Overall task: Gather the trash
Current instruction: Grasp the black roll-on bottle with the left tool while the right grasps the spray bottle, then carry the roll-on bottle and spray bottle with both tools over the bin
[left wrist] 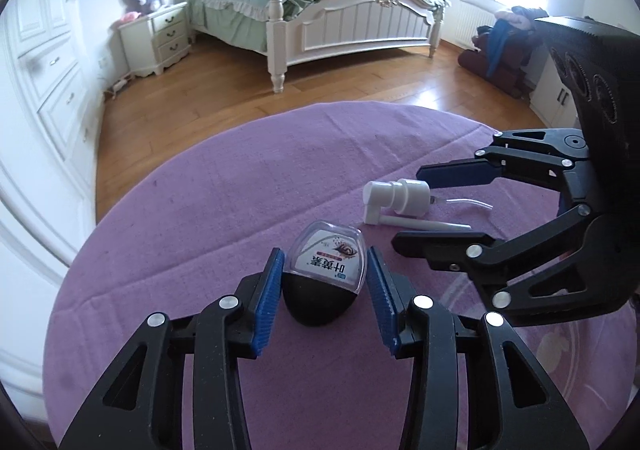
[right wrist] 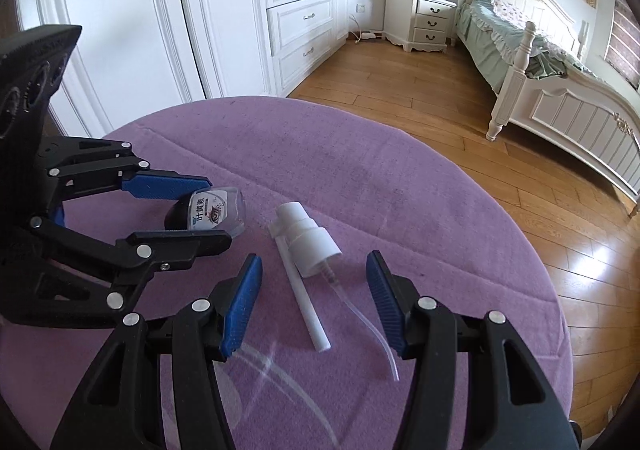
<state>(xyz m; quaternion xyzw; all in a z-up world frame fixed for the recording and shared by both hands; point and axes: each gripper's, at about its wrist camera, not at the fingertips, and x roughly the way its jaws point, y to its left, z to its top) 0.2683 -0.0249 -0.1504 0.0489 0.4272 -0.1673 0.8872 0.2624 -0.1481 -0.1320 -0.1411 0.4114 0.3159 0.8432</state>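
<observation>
A small black container with a clear labelled lid [left wrist: 326,274] lies on the purple tablecloth [left wrist: 224,193]. My left gripper [left wrist: 326,262] is open, with its blue pads on either side of the container, and does not grip it. A white spray-pump head with a long nozzle and a clear dip tube [right wrist: 306,246] lies to the right of the container. My right gripper [right wrist: 314,268] is open, its pads straddling the pump without touching it. Each gripper also shows in the other view, the right one [left wrist: 412,205] and the left one [right wrist: 222,211].
The round table's edge [right wrist: 500,209] drops to a wooden floor [left wrist: 224,97]. A white bed [left wrist: 340,21], a nightstand [left wrist: 160,37] with a plush toy, and a white wardrobe [right wrist: 296,17] stand beyond.
</observation>
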